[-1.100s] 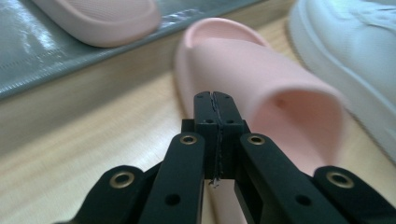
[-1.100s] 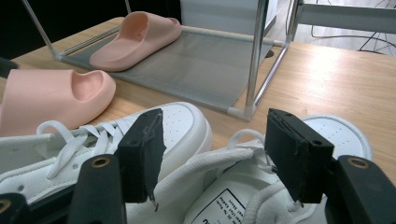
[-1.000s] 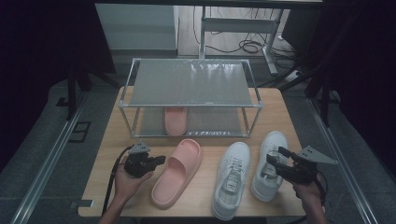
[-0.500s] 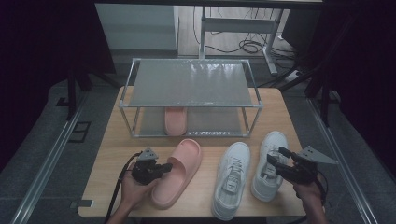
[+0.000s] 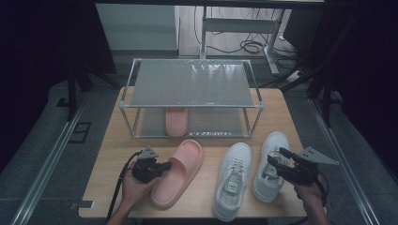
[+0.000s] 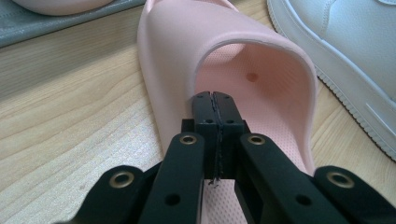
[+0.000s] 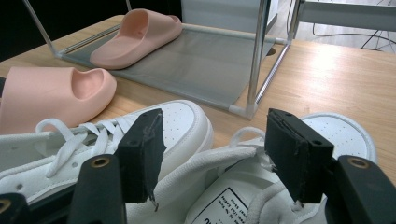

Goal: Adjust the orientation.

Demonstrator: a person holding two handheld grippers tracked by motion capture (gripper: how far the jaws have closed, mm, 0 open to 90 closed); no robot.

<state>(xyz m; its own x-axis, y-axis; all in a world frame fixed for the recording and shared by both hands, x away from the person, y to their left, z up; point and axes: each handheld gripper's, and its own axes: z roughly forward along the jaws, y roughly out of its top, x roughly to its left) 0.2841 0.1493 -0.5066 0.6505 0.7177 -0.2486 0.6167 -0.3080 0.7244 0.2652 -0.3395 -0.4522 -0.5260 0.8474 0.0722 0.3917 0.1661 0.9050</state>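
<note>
Wooden table [image 5: 112, 154] carries a shoe rack [image 5: 190, 84]. Left tool [image 6: 215, 100], jaws together, is poked inside the pink slipper [image 6: 261, 74], likely for lifting; right tool [image 7: 212, 154] is held apart over a white sneaker [image 7: 243, 196].

The left tool [image 5: 165, 165] has moved into the pink slipper [image 5: 180, 171].

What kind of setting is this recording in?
Probably a lab or workshop staged as a home shoe-tidying task: a wooden table with a metal shoe rack, dark curtains around, cables on the floor behind.
</note>
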